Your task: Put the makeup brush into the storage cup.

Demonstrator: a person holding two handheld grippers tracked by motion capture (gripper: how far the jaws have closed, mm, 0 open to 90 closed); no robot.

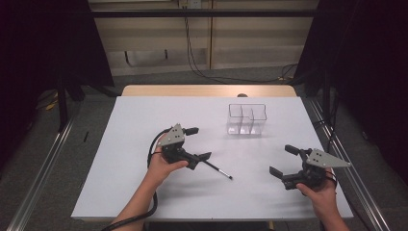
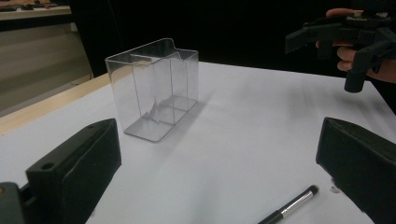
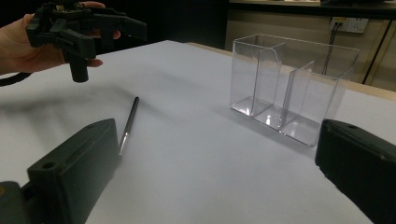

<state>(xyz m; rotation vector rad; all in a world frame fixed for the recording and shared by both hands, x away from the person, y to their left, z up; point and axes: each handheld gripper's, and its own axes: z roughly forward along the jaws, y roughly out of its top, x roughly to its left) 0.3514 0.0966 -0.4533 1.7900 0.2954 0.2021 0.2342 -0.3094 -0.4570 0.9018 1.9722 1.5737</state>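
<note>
**Op:** I'm holding the left claw (image 1: 198, 143) wide open, with nothing in it, just above the counter (image 1: 144, 192). The thin black brush (image 1: 219, 171) is lying flat on the white top, its near end right by the lower jaw. The right claw (image 1: 284, 160) is also gaping and carrying nothing, well off to the right.

**Spotter:** Best approach for the pick?

**Op:** I'm judging it needs a low, level descent, jaws straddling the handle across its length, closing near the middle so it isn't rolling away or pivoting. It's slim; a grip too near the tip is likely tipping it.

**Spotter:** Room to move?

**Op:** Plenty. I'm seeing open white surface all around the brush. The clear divided holder (image 1: 247, 119) is standing upright farther back, well apart. The front edge is lying near my forearms, so I'm keeping the lift going forward, not back.
</note>
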